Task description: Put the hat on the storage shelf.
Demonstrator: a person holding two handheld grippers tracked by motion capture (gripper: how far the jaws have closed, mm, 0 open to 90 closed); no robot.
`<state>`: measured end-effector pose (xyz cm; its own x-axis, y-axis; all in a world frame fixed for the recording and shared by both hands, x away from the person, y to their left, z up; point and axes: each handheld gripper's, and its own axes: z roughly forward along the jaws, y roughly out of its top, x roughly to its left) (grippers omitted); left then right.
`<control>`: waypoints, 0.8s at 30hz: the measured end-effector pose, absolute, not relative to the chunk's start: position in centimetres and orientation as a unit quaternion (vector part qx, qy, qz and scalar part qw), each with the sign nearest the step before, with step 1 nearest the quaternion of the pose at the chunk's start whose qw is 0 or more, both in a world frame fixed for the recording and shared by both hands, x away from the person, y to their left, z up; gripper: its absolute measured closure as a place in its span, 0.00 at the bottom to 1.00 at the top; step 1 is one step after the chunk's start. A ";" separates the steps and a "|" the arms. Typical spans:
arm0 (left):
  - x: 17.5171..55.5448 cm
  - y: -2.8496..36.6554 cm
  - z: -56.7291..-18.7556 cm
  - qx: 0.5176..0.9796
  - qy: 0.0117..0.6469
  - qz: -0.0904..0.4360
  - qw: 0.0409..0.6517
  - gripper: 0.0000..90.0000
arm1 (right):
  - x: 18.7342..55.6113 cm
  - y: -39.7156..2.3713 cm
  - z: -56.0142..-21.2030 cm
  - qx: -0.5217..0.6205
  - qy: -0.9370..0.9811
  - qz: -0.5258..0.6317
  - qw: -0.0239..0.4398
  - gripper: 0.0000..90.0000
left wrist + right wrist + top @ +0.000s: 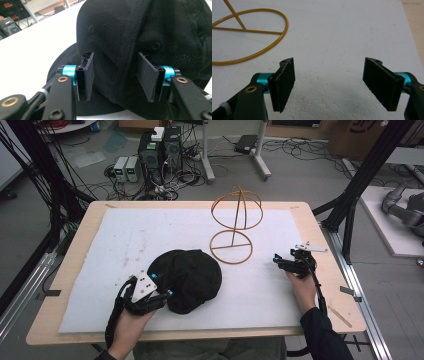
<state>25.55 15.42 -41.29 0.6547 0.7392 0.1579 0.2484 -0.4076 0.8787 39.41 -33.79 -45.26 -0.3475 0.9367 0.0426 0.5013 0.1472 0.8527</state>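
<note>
High view: your left gripper is sitting at the near edge of the soft black cloth cap, jaws apart around its back. Your right gripper is waiting wide open, near the yellow wire hat stand farther back.

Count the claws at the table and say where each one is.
2. The left claw sits at the near edge of the black cap; the right claw hangs open over the white mat, right of the yellow wire stand.

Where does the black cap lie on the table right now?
In the high view the black cap lies front-left on the white mat, at the left tool, near the wire stand.
</note>
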 end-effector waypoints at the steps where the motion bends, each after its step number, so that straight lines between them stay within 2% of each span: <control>1: 25.7 15.3 -41.4 0.795 0.310 0.274 0.443 0.54 | 39.4 -33.8 -45.3 0.506 0.710 0.412 0.264 0.28; 4: 25.8 15.2 -41.5 0.800 0.306 0.270 0.440 0.65 | 39.4 -33.8 -45.3 0.506 0.711 0.412 0.264 0.28; 5: 25.8 15.2 -41.5 0.801 0.307 0.268 0.439 0.65 | 39.4 -33.8 -45.3 0.506 0.710 0.412 0.264 0.28; 6: 25.9 15.2 -41.5 0.801 0.307 0.262 0.442 0.74 | 39.4 -33.8 -45.3 0.505 0.711 0.412 0.265 0.28; 8: 25.9 15.2 -41.4 0.802 0.308 0.261 0.441 0.82 | 39.4 -33.8 -45.3 0.505 0.711 0.412 0.265 0.28; 12: 25.6 14.9 -41.3 0.803 0.299 0.279 0.433 0.93 | 39.4 -33.7 -45.3 0.504 0.712 0.411 0.265 0.28; 19: 25.6 16.1 -40.4 0.775 0.318 0.282 0.468 0.97 | 39.4 -33.7 -45.3 0.504 0.711 0.412 0.264 0.28; 24: 25.9 17.6 -39.2 0.739 0.343 0.259 0.519 0.97 | 39.4 -33.7 -45.3 0.504 0.712 0.411 0.264 0.28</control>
